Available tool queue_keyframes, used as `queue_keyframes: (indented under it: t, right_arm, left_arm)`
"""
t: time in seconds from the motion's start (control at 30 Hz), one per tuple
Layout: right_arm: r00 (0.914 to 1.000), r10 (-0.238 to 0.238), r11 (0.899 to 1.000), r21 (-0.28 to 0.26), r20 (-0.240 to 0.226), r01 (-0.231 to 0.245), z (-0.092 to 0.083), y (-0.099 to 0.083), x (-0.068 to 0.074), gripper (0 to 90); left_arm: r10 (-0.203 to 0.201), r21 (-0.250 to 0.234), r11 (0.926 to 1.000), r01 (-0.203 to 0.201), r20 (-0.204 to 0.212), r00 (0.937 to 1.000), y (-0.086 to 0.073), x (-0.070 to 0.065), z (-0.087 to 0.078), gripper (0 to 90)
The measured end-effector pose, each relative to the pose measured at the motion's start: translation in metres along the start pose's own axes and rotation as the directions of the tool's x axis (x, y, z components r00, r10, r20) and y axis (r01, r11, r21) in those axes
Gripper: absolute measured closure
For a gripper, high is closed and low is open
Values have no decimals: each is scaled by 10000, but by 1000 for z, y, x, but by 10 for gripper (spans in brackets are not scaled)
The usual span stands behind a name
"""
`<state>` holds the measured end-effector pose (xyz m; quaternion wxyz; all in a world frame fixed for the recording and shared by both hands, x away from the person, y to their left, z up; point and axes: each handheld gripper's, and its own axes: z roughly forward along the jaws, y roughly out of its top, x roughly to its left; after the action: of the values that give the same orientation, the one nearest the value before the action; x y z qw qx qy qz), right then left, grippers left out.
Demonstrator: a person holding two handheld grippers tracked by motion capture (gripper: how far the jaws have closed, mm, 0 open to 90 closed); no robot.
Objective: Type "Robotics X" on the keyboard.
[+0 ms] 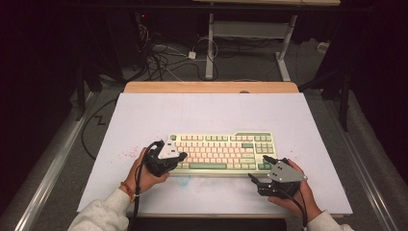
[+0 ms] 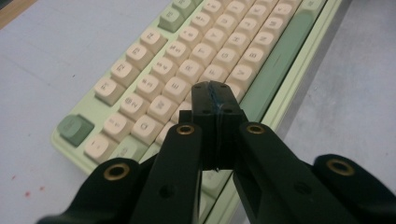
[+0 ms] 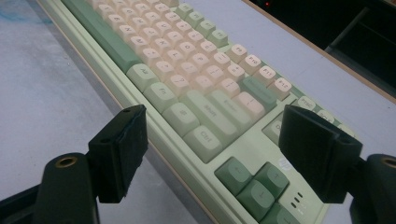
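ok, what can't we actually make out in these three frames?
- Left gripper view: the shut jaws cover the keys beneath; contact with the keyboard unclear.
- Right gripper view: the keyboard's near corner is cut by the bottom edge; several legends blurred.
- High view: key legends too small; room beyond the table too dark.
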<state>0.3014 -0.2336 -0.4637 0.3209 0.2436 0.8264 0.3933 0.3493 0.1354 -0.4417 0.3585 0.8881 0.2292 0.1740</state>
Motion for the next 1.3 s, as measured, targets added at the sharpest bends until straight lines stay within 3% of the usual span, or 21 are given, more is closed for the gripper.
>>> queue_keyframes:
  t: [0.23,0.53,0.97,1.0,1.3]
  right_arm:
    - [10000,-40,10000,47,46,40,0,0,1,241]
    - [9997,58,10000,-15,237,-57,-6,-2,0,242]
    - [9998,-85,9999,116,202,83,-5,-3,1,242]
    - [9997,-89,9999,139,215,86,-5,-3,1,242]
    - [9995,-74,9999,155,301,70,-7,-4,0,242]
  left_arm:
    - [414,282,9987,-426,424,9982,14,-5,16,876]
    - [527,548,9969,-564,668,9964,19,-4,29,876]
    - [712,983,9922,-767,583,9958,17,-6,39,874]
    - [872,1107,9895,-934,599,9944,17,-7,41,874]
    - [937,778,9923,-968,423,9947,19,-5,35,857]
